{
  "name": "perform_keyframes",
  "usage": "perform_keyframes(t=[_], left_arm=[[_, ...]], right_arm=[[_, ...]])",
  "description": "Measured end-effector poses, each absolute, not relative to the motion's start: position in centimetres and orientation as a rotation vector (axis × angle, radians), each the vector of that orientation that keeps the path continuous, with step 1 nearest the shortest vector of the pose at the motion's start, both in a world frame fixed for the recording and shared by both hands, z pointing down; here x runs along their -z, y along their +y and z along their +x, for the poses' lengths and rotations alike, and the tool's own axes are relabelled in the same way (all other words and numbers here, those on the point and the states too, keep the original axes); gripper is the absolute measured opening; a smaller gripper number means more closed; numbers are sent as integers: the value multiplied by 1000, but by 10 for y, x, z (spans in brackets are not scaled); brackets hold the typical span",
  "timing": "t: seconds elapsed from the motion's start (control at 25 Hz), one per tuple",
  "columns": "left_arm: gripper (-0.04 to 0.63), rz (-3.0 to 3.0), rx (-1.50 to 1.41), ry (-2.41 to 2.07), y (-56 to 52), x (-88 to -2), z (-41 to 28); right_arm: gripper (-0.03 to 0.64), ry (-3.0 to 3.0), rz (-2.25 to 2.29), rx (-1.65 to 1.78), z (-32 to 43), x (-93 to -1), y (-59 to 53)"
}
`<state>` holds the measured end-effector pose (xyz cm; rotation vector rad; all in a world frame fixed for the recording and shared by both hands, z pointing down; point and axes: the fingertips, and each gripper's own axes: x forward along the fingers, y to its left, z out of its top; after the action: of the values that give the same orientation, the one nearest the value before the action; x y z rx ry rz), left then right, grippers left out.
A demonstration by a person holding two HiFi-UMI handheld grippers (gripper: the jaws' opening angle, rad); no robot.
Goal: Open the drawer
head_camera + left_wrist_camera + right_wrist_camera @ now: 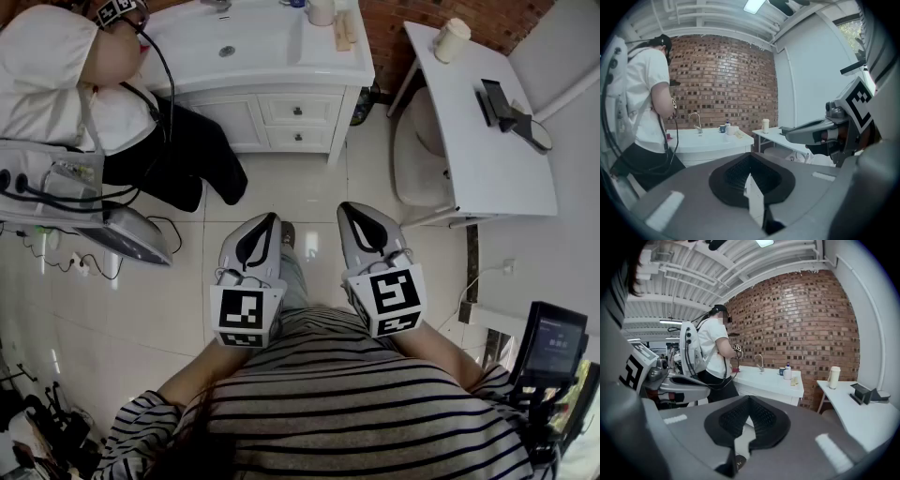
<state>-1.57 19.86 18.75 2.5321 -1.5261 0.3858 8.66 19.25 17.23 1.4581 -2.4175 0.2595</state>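
A white vanity cabinet (281,98) stands against the brick wall at the far side of the tiled floor. Its two small drawers, upper (300,110) and lower (298,137), each have a dark knob and sit flush. My left gripper (271,218) and right gripper (350,208) hover side by side in front of my striped shirt, well short of the cabinet and pointing toward it. Both are shut with nothing between the jaws. The left gripper (750,155) faces the sink counter (710,139). Beyond the right gripper (749,397) is the same counter (771,378).
Another person (66,84) in a white shirt and dark trousers stands at the vanity's left side. A white table (487,150) at the right carries a paper cup (451,39) and a dark device (506,111). A white stool (417,155) sits under it. Cables (56,258) trail on the floor.
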Motion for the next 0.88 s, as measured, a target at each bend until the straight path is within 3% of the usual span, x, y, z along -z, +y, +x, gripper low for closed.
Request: perform_keyframes(t=[0.36,0.88], left_arm=[[15,2591,-512,-1304,31,-218,-32],[15,2441,-474,-1387,-86,-407,-43]], right_arm=[[2,-2299,1517,-379,52,-237,4],[3,-2172,1394,-199,43,-477,-177]])
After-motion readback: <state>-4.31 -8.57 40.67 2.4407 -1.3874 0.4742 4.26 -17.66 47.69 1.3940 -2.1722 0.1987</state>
